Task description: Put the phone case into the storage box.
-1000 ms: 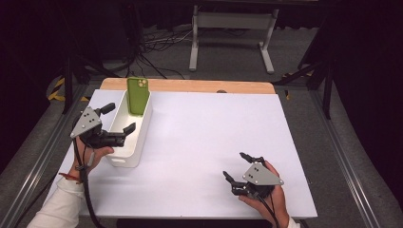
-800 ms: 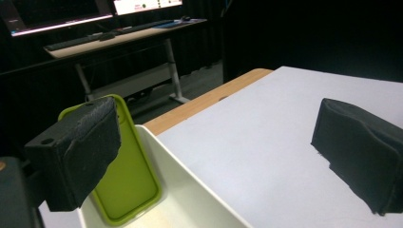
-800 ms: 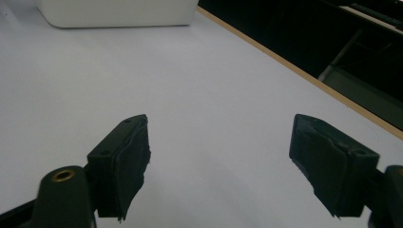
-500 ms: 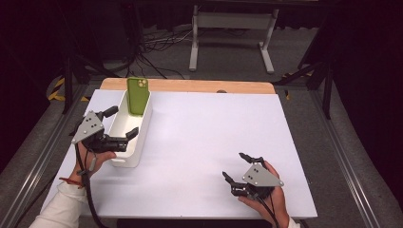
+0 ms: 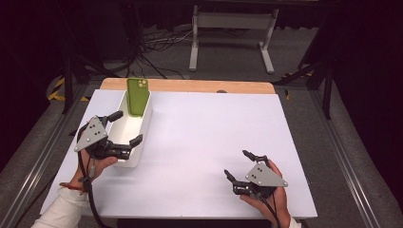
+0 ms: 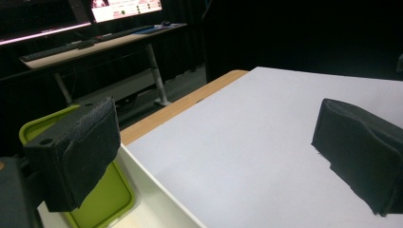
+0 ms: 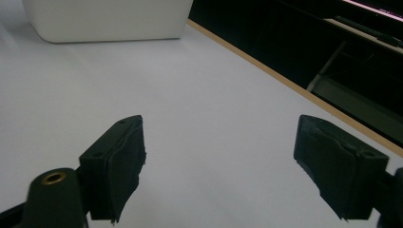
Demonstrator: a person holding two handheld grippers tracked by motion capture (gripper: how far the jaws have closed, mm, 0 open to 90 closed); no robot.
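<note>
Standing upright at the far end of a white bin, the green phone case leaned on the bin's end wall, so the drop-in looked done, as far as could be judged. Left claw sat w/ jaws spread wide, straddling the bin's near right wall, one jaw over the inside, the other outside, gripping nothing; in the left gripper view the case lay just behind the near jaw, apart from it. Right claw rested low on the worktop near the front edge, well apart from the bin, jaws wide open & empty. Prob. nothing left but pulling the left claw clear. Case: smooth matte plastic or silicone, rounded corners, camera cutout at top. Bin: long, glossy white plastic, rounded rim & corners. Worktop: flat white sheet, wood strip along far edge. Jaw pads looked rough, fabric-like black.
</note>
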